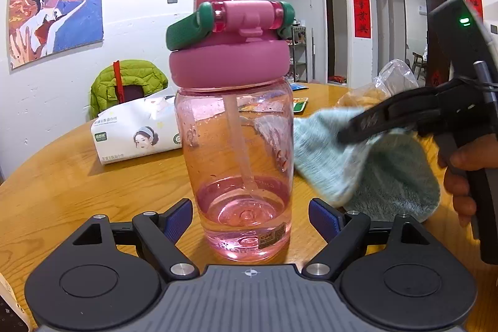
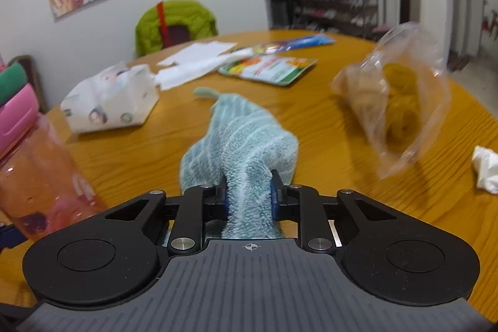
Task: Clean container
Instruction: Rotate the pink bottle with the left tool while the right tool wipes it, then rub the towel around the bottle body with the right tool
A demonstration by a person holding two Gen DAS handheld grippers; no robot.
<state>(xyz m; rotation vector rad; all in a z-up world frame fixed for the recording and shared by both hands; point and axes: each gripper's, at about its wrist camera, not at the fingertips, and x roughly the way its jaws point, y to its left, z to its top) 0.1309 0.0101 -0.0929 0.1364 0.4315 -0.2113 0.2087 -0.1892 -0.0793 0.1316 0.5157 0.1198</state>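
Centrally in the left wrist view, the pink bottle (image 1: 239,126) stands upright on the table (image 1: 62,182), lid on, a little water at its bottom. We hold the left gripper (image 1: 250,223) spread wide, its fingers either side of the bottle's base without touching. At right of that frame, our right gripper (image 2: 248,195) is clamped on a pale blue cloth (image 2: 239,139) just beside the bottle. Farther out lie a tissue pack (image 1: 137,129) at left and a plastic bag (image 2: 395,101) at right.
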